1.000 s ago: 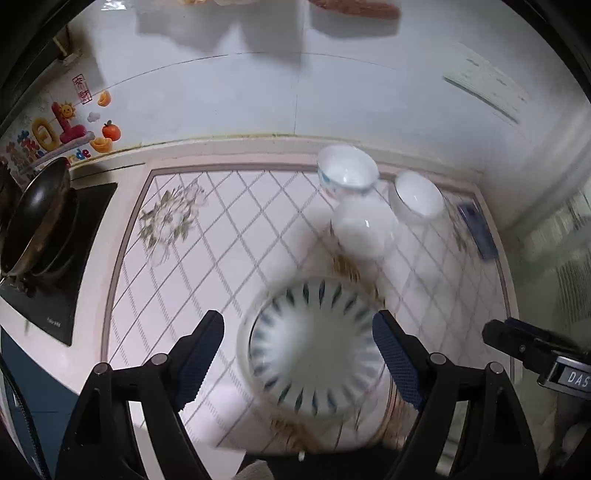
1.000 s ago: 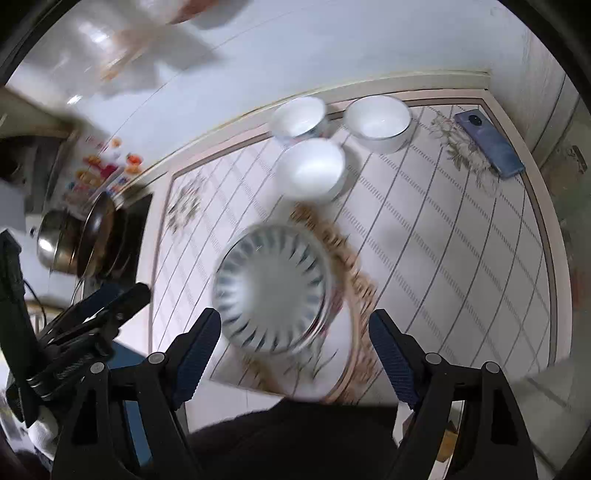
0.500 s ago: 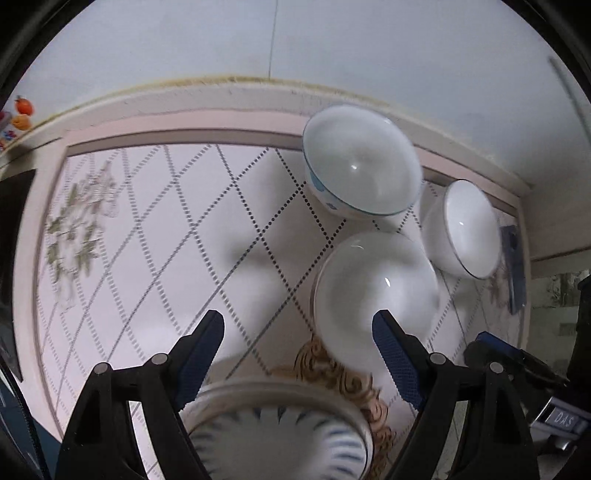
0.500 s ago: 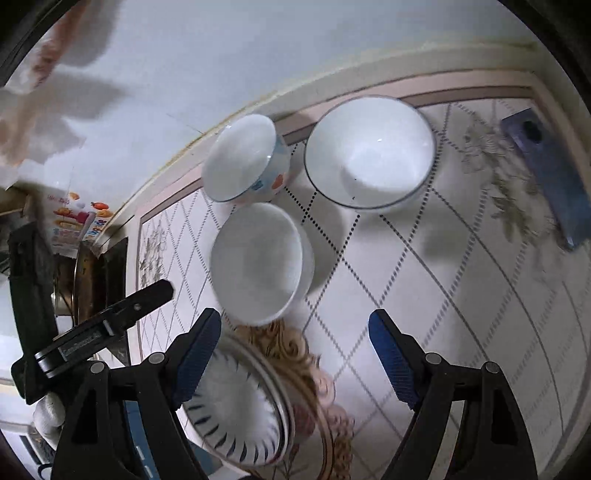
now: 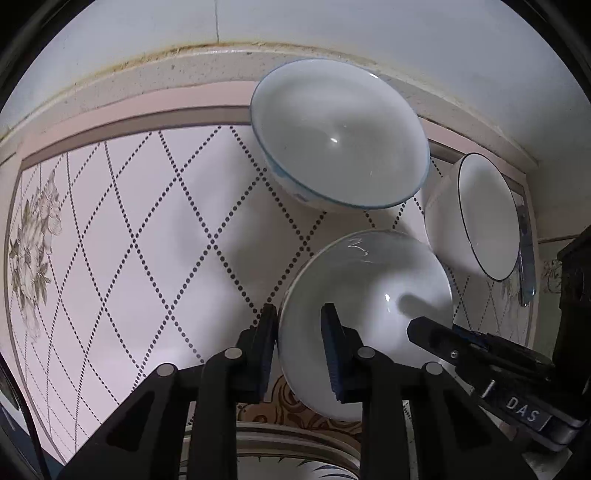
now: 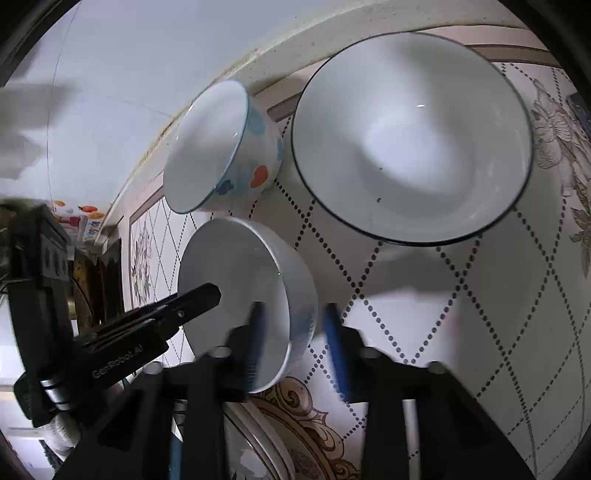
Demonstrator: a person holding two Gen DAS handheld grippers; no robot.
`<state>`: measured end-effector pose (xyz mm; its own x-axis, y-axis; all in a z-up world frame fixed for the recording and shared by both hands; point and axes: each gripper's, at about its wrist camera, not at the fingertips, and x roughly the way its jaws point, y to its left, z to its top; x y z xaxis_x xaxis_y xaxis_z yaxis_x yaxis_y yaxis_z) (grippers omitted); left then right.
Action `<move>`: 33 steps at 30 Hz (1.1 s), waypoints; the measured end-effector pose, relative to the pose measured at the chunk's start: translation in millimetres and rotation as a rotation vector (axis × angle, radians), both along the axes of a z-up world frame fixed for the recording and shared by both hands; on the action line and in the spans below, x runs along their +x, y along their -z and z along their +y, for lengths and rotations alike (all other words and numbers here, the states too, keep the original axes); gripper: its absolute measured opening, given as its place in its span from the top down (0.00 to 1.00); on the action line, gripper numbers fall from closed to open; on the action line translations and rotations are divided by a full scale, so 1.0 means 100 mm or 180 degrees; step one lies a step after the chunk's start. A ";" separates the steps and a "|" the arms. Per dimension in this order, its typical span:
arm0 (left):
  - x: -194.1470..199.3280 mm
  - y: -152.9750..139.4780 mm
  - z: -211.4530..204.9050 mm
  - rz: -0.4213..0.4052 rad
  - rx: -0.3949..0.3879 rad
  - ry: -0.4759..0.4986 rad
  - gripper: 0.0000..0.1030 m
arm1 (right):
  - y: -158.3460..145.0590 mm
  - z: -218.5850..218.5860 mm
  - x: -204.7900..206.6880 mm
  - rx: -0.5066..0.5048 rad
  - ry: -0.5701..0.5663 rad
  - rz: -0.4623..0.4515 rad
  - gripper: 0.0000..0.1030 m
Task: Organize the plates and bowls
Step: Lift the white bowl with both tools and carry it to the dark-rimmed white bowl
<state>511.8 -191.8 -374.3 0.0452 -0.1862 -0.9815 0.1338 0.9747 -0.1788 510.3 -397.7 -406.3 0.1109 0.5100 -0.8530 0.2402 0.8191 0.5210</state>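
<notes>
I see three bowls on the counter (image 5: pixel 147 221): nearest bowl (image 5: pixel 373 295) before the rear bowl (image 5: pixel 340 144), third bowl (image 5: pixel 480 221) to their right, plates (image 5: pixel 295 458) nearest me.

place: home kitchen, pretty clearly | clues: tiled wall (image 5: pixel 332 29), patterned counter (image 5: pixel 110 240), white bowls (image 5: pixel 340 140) set out on it, stacked plates (image 6: pixel 258 443) at the near edge

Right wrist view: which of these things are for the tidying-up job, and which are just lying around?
For the job: plain white bowl, spotty bowl, dark-rimmed bowl, striped plate.
Just lying about: phone, wall stickers.
</notes>
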 end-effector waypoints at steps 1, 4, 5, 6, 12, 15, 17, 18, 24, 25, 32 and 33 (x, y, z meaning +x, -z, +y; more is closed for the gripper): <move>-0.02 -0.01 -0.01 -0.0023 0.0017 0.0007 0.80 | -0.01 0.01 0.00 -0.0028 -0.0007 -0.0019 0.80; -0.11 -0.07 -0.03 -0.0101 0.0046 0.0035 0.81 | -0.02 0.02 -0.02 -0.0070 -0.0008 -0.0047 0.83; -0.15 -0.10 -0.04 -0.0131 0.0067 0.0059 0.81 | -0.03 0.02 -0.03 -0.0077 -0.0012 -0.0049 0.83; -0.17 -0.13 -0.05 -0.0157 0.0080 0.0071 0.81 | -0.04 0.02 -0.04 -0.0083 -0.0016 -0.0051 0.83; -0.40 -0.33 -0.09 -0.0252 0.0056 0.0142 0.81 | -0.25 -0.01 -0.18 -0.0113 -0.0066 -0.0133 0.83; -0.57 -0.47 -0.12 -0.0286 -0.0009 0.0179 0.81 | -0.40 -0.07 -0.31 -0.0127 -0.0073 -0.0175 0.83; -0.68 -0.58 -0.13 -0.0326 -0.0036 0.0224 0.81 | -0.51 -0.12 -0.42 -0.0138 -0.0071 -0.0209 0.83; -0.75 -0.63 -0.15 -0.0345 -0.0051 0.0247 0.81 | -0.56 -0.15 -0.48 -0.0138 -0.0063 -0.0217 0.83; -1.02 -0.88 -0.28 -0.0400 -0.0224 0.0393 0.81 | -0.86 -0.32 -0.94 -0.0173 0.0007 -0.0259 0.83; -1.07 -0.91 -0.32 -0.0407 -0.0244 0.0430 0.81 | -0.89 -0.38 -1.03 -0.0170 0.0035 -0.0259 0.83; -1.39 -0.89 -0.56 -0.0348 -0.0268 0.0651 0.81 | -0.94 -0.66 -1.55 -0.0208 0.0182 -0.0208 0.83; -1.42 -0.86 -0.60 -0.0331 -0.0262 0.0667 0.81 | -0.92 -0.68 -1.64 -0.0237 0.0198 -0.0184 0.83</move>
<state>370.0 -252.3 -288.4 0.0970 -0.2814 -0.9547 0.3534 0.9064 -0.2313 346.3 -465.2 -313.9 0.1903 0.4362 -0.8795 0.2631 0.8405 0.4737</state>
